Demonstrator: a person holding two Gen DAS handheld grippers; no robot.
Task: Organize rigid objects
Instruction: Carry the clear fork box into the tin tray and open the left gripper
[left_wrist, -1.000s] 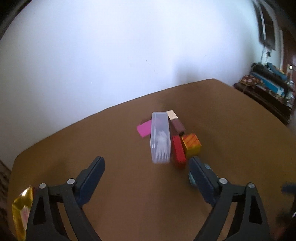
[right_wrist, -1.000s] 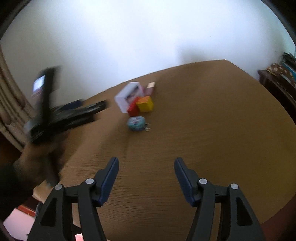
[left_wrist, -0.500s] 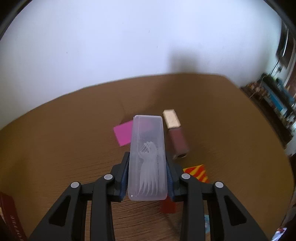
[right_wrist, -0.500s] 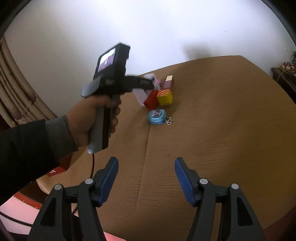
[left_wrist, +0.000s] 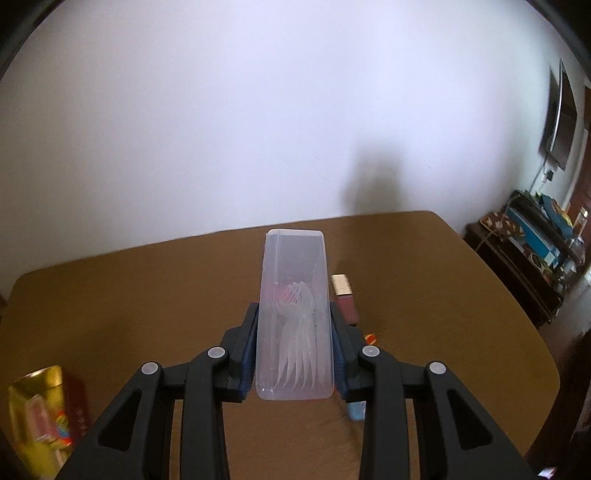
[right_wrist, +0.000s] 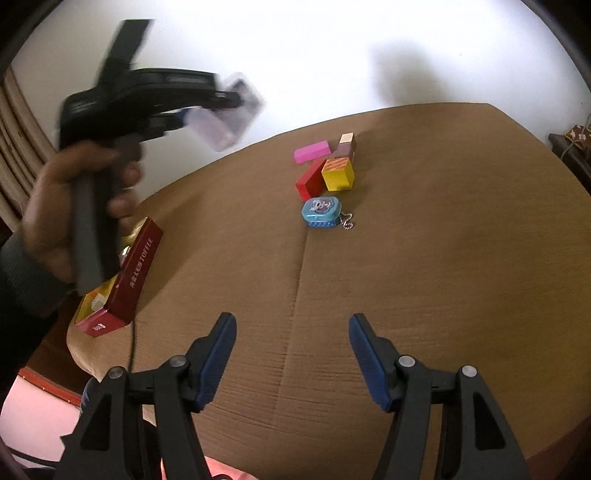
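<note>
Above the table's (right_wrist: 424, 266) left side, the left gripper (left_wrist: 294, 354) pinches a clear plastic case (left_wrist: 293, 314) (lifted clear). Far off, blocks (right_wrist: 325, 168) and blue tin (right_wrist: 320, 212) await sorting; the right gripper (right_wrist: 291, 350) hangs spread, empty.

Both wrist views angled down – close, sharing brown table (right_wrist: 424, 277)

Near and right counter (right_wrist: 424, 295) lies bare, passage unobstructed. Far centre is blocked by a cluster: pink block (right_wrist: 312, 150), red block (right_wrist: 309, 179), yellow cube (right_wrist: 338, 174), blue tin (right_wrist: 321, 212). Toffee box (right_wrist: 125, 273) occupies the left edge.
</note>
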